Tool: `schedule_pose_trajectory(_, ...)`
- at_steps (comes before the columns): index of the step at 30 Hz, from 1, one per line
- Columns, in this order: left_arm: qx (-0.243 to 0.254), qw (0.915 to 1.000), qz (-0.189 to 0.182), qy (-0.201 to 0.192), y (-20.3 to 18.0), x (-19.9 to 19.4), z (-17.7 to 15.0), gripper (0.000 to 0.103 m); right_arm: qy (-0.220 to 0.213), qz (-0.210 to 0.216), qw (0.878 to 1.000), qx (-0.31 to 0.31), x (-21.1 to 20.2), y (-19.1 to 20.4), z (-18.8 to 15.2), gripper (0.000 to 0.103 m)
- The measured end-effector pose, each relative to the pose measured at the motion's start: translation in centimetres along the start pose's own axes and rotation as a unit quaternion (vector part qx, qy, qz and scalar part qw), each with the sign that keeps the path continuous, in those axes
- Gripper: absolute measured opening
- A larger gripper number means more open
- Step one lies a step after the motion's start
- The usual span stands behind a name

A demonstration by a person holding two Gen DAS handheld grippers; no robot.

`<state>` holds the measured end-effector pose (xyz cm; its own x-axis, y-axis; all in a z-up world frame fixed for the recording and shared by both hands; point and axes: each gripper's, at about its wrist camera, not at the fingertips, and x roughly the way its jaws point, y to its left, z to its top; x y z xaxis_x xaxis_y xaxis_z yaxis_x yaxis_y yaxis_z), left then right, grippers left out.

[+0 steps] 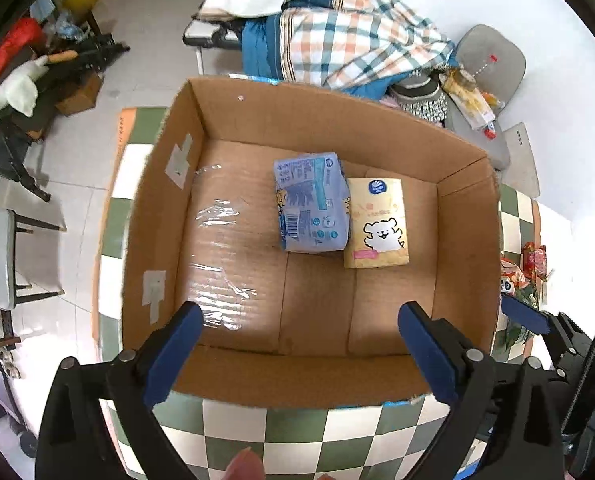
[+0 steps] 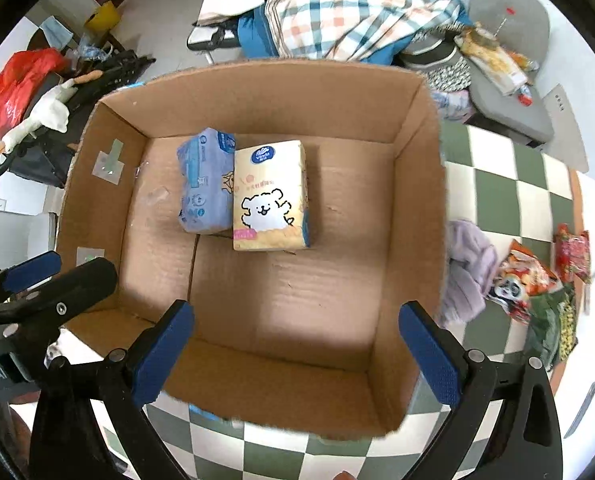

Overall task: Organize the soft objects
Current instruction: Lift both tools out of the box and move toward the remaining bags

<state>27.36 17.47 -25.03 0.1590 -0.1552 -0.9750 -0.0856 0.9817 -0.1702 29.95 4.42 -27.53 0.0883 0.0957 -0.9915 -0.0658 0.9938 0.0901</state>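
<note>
A cluttered room with a pale tiled floor surrounds a worktop covered in green and white checks. Beyond it, a plaid blanket is heaped on a bed, and a grey chair stands beside it.

An open cardboard box sits on the worktop, directly ahead of both pairs of tongs. Two soft packs lie side by side and touching on its floor, toward the far wall. The blue tissue pack lies ahead of the left tongs. The yellow tissue pack, printed with a white cartoon dog, lies just right of it. The remaining box floor is bare cardboard with some clear tape.

Both the left tongs and the right tongs hover over the box's near rim, their blue-padded jaws spread wide and holding nothing.

Right of the right tongs, outside the box, a lilac cloth touches the box wall. Colourful snack bags lie farther right on the worktop.
</note>
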Motion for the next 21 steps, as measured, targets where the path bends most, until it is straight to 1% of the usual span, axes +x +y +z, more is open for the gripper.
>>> schedule_pose_trajectory(3, 0.003, 0.9994, 0.012, -0.033, -0.1, -2.0, -1.2, 0.101, -0.021, -0.008, 1.000, 0.000, -2.0, 0.0, -1.4, 0.103)
schedule_pose_trajectory(6, 0.006, 0.9982, 0.019, -0.057, -0.3, -3.8, -2.5, 0.102, -0.051, -0.025, 0.998, -0.006, -4.3, 0.3, -3.0, 0.103)
schedule_pose_trajectory(8, 0.011, 0.9972, 0.020, -0.071, -0.4, -5.4, -3.6, 0.102, -0.063, -0.025, 0.998, -0.005, -5.6, 0.3, -4.1, 0.103)
schedule_pose_trajectory(15, 0.028, 0.9920, 0.033, -0.119, -0.9, -9.5, -6.8, 0.103, -0.089, -0.006, 0.996, -0.005, -10.0, 0.4, -8.1, 0.103)
schedule_pose_trajectory(21, 0.044, 0.9877, 0.022, -0.149, -1.7, -12.6, -8.7, 0.103, -0.106, 0.010, 0.994, 0.000, -12.7, 0.8, -10.9, 0.103)
